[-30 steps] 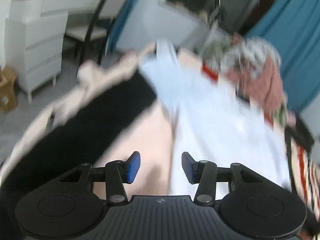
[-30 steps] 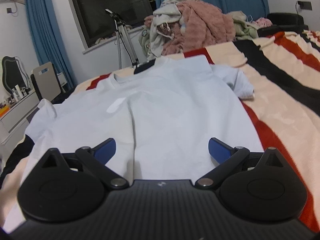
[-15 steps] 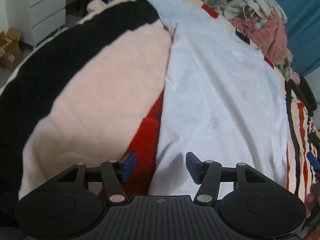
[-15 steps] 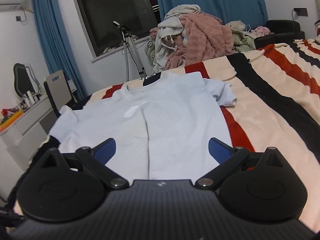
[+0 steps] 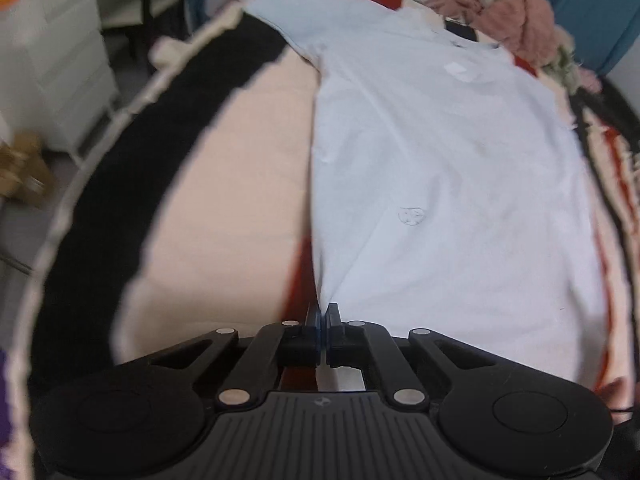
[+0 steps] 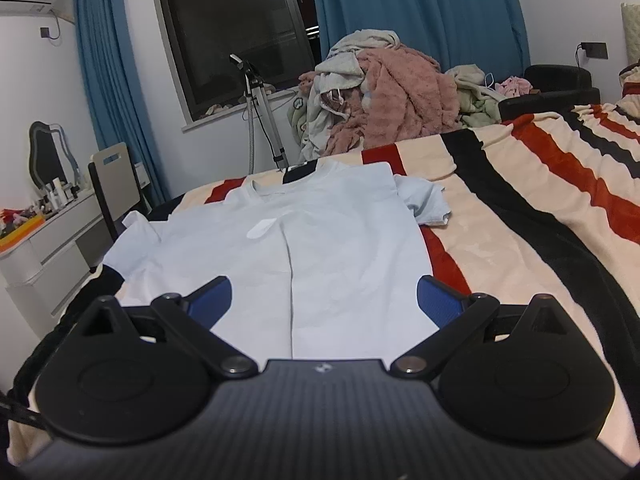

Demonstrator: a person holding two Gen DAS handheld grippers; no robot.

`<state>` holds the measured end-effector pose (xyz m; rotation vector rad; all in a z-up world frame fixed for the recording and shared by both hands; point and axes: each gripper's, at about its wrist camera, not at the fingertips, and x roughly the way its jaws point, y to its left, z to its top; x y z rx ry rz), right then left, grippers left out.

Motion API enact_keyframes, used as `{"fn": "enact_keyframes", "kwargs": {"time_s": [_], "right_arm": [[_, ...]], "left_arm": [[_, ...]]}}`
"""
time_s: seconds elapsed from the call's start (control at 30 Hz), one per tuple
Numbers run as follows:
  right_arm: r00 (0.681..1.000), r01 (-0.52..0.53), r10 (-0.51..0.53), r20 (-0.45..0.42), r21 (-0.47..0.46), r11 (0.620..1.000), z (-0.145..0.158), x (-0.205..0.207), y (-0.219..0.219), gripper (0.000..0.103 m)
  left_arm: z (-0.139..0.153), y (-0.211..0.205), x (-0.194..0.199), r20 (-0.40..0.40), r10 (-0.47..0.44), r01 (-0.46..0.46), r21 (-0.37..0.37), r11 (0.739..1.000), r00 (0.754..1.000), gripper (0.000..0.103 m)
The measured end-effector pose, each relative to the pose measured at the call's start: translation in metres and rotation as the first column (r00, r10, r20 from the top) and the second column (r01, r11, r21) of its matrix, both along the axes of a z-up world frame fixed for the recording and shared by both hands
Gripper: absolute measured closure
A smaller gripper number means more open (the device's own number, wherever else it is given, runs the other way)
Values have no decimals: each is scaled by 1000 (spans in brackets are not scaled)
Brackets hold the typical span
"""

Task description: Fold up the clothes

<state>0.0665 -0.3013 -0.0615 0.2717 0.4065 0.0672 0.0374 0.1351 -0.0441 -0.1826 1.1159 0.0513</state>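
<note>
A bed covered by a fleece blanket striped in cream, black and red (image 6: 532, 240) carries the work. Spread flat on it, neck toward the window, lies a pale blue short-sleeved T-shirt (image 5: 432, 168) (image 6: 304, 248), one sleeve crumpled at its far right edge. Beyond the foot of the bed stands a heap of unfolded pink, grey and green laundry (image 6: 384, 96); no basket, drawer or other container holding clothes can be made out here. The left hand-held gripper (image 5: 321, 322) is clenched on the shirt's near left hem corner, cloth puckering into its closed jaws. The right hand-held gripper (image 6: 325, 298) hangs released over the hem, jaws spread wide and grasping nothing. Likely risks: with only one corner pinched, lifting now would probably drag the shirt askew and crease the fold; a thin bite of fabric might slip free; the crumpled sleeve could be trapped inside the fold.
</note>
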Motion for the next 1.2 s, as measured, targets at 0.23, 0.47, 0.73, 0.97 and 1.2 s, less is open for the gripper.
{"fn": "enact_keyframes", "kwargs": {"time_s": [0.23, 0.47, 0.73, 0.97, 1.2], "right_arm": [[1000, -13, 13, 21, -9, 1000, 4, -1, 3, 2], [998, -13, 15, 55, -25, 1000, 9, -5, 6, 2], [994, -21, 26, 109, -44, 999, 10, -6, 11, 2], [994, -4, 14, 111, -89, 996, 2, 2, 18, 2], [993, 23, -11, 120, -105, 994, 0, 11, 22, 31]], "left_arm": [[15, 3, -7, 59, 6, -8, 34, 999, 998, 79], [47, -29, -3, 318, -40, 18, 70, 997, 947, 22], [74, -117, 25, 565, -85, 57, 66, 996, 821, 0], [29, -158, 42, 658, -89, 60, 67, 996, 748, 0], [5, -145, 54, 609, -58, 21, 68, 997, 791, 1]]}}
